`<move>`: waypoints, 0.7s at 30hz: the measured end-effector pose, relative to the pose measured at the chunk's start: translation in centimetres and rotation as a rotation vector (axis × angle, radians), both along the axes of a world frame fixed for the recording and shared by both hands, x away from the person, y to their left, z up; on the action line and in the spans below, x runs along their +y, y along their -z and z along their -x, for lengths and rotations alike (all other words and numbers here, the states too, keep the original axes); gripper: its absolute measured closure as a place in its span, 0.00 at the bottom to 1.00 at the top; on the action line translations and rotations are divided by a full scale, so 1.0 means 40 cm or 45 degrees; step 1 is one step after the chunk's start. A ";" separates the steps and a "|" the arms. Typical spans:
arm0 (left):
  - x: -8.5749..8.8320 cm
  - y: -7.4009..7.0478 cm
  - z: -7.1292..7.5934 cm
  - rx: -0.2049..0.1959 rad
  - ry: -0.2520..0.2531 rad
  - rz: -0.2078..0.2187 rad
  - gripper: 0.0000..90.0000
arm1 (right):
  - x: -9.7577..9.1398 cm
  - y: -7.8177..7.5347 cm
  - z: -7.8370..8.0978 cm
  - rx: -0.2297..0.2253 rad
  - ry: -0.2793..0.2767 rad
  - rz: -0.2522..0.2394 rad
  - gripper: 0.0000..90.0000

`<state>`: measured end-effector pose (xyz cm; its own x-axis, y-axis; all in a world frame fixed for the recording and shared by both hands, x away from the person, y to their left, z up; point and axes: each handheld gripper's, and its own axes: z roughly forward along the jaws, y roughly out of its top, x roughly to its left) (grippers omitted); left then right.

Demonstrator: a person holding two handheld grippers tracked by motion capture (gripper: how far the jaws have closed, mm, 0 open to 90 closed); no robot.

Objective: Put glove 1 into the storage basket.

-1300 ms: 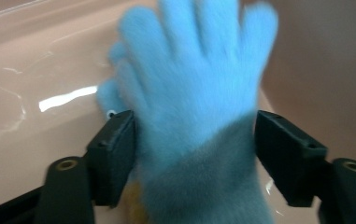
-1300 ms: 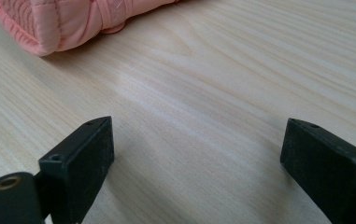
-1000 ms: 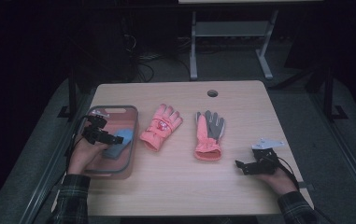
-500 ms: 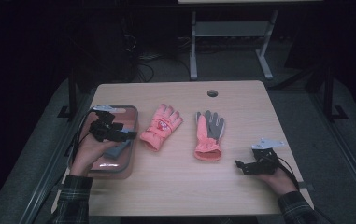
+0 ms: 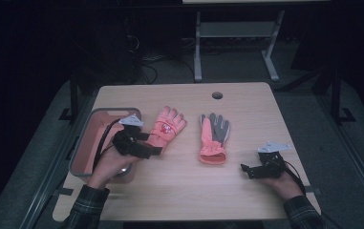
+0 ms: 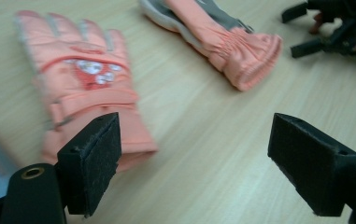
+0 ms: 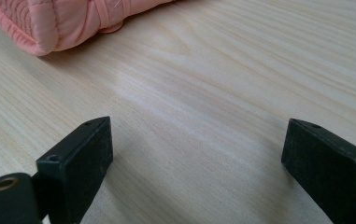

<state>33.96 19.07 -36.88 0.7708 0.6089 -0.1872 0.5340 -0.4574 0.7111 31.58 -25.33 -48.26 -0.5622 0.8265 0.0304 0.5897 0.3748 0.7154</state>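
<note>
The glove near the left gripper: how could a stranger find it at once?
On the pale wooden table, beside the grey-rimmed tray, lies a pink padded glove, back up. Its red-and-white patch sets it apart from the pink glove with a grey palm.

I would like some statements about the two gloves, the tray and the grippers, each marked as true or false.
1. The left gripper is open, with nothing between its jaws. True.
2. The glove with the paw print lies inside the pink tray. False: it lies on the table, to the right of the tray.
3. The glove with the grey palm lies with its cuff toward the person. True.
4. The right gripper is shut on the grey-palmed glove's cuff. False: it is open and rests on the table, apart from that glove.
5. The two gloves overlap each other. False: bare table shows between them.
</note>
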 end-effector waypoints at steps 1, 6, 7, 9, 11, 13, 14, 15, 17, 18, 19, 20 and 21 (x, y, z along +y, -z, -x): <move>-0.007 0.004 0.005 -0.007 0.009 -0.003 0.19 | 0.000 0.000 0.000 0.000 0.000 0.000 0.09; -0.057 0.029 0.034 -0.014 0.068 -0.042 0.19 | 0.000 0.000 0.000 0.001 0.001 0.000 0.09; -0.066 0.035 0.040 -0.017 0.079 -0.045 0.19 | 0.000 0.000 0.000 -0.001 -0.001 0.001 0.09; -0.081 0.048 0.051 -0.034 0.106 -0.056 0.19 | 0.000 0.000 0.001 -0.001 -0.001 0.000 0.09; -0.093 0.066 0.062 -0.041 0.122 -0.065 0.19 | 0.001 0.000 0.002 -0.001 -0.004 -0.003 0.09; -0.102 0.082 0.072 -0.050 0.133 -0.069 0.19 | 0.001 0.000 0.002 0.002 -0.006 -0.002 0.09; -0.107 0.093 0.079 -0.043 0.138 -0.070 0.19 | 0.001 -0.002 0.002 0.011 -0.005 0.002 0.09; -0.110 0.100 0.082 -0.045 0.142 -0.075 0.19 | 0.003 -0.005 0.001 0.026 -0.005 0.009 0.09; -0.117 0.118 0.091 -0.052 0.157 -0.094 0.19 | 0.006 -0.010 -0.001 0.045 -0.007 0.023 0.10; -0.119 0.125 0.094 -0.052 0.167 -0.104 0.18 | 0.007 -0.011 -0.002 0.050 -0.004 0.025 0.12; -0.120 0.135 0.098 -0.070 0.182 -0.119 0.18 | 0.005 -0.014 -0.003 0.050 -0.016 0.041 0.15; -0.123 0.142 0.103 -0.075 0.177 -0.120 0.18 | 0.006 -0.018 -0.003 0.056 -0.010 0.037 0.15; -0.124 0.148 0.107 -0.076 0.176 -0.123 0.17 | 0.007 -0.021 -0.003 0.057 -0.008 0.030 0.16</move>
<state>29.69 14.12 -42.79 0.8564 0.5094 -0.0843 0.4196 -0.5914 0.6887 31.71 -25.05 -47.41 -0.5656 0.8239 0.0363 0.6188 0.3948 0.6792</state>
